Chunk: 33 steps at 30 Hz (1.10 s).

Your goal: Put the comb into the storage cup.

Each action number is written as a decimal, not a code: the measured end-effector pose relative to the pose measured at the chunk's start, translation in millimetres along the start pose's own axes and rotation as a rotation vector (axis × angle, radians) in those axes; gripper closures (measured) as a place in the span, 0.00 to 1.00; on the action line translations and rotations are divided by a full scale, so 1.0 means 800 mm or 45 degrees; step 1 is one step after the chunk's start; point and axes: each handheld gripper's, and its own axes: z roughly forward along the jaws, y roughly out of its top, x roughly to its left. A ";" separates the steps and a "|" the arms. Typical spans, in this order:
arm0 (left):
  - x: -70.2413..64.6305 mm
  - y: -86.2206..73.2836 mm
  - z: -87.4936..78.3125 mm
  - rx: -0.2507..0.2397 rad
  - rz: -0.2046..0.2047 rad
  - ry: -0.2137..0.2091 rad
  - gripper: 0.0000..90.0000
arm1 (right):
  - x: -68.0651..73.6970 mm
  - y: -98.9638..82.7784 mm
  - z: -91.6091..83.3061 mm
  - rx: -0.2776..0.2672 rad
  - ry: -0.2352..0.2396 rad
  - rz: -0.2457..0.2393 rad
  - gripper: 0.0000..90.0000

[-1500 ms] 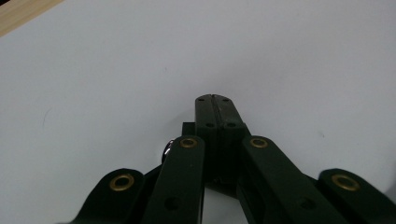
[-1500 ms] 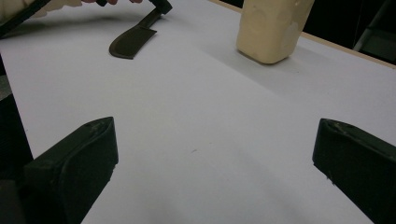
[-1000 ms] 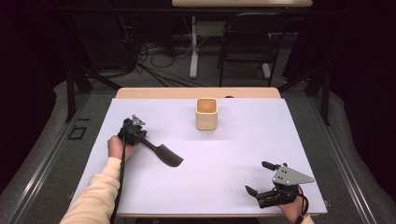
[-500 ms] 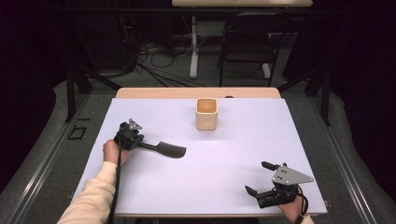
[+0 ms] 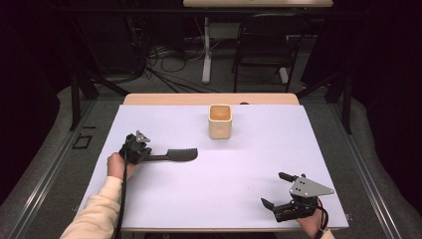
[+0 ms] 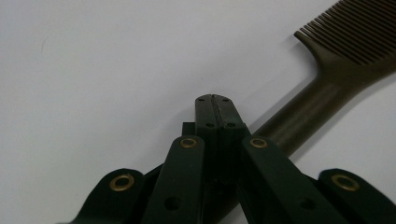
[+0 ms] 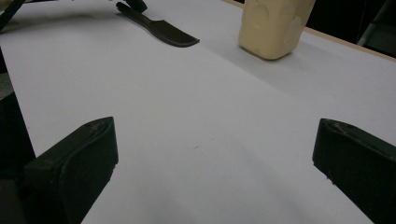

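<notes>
The left claw [image 5: 149, 155] is pinching the handle of a dark comb [image 5: 180, 154], its jaws pressed tight together over the handle, as the left gripper view [image 6: 215, 100] shows, with the comb's teeth [image 6: 355, 32] running out beyond and to one side of the tips. Compared with a second ago, the comb is swinging: it was pointing down toward the person's edge of the white tabletop [image 5: 209, 194], and now it is lying level across it, its toothed end reaching out from the claw toward the middle. The hand itself is hardly travelling, so this looks like a turn of the wrist more than a carry.

The cream-coloured cup [image 5: 220, 121] is standing upright, beyond the comb's tip and well apart from it. The turn is bringing the comb's tip round toward the cup, so my judgement is that the comb is being lined up for dropping into it; a lift and a reach toward the cup would come next.

The right claw [image 5: 279, 191] is resting near the person's edge, its jaws spread wide with nothing between them, far from comb and cup.
</notes>
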 end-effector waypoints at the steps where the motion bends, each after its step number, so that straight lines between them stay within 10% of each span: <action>1: -0.001 -0.001 -0.001 0.006 0.005 -0.008 1.00 | 0.000 0.000 0.000 0.000 -0.001 -0.001 0.00; 25: -0.014 -0.016 -0.019 0.036 -0.013 -0.039 0.99 | 0.000 0.000 0.001 0.000 0.002 -0.002 0.00; 33: -0.006 -0.009 -0.035 -0.077 -0.006 -0.019 0.70 | 0.000 0.000 0.001 0.009 0.004 -0.005 0.00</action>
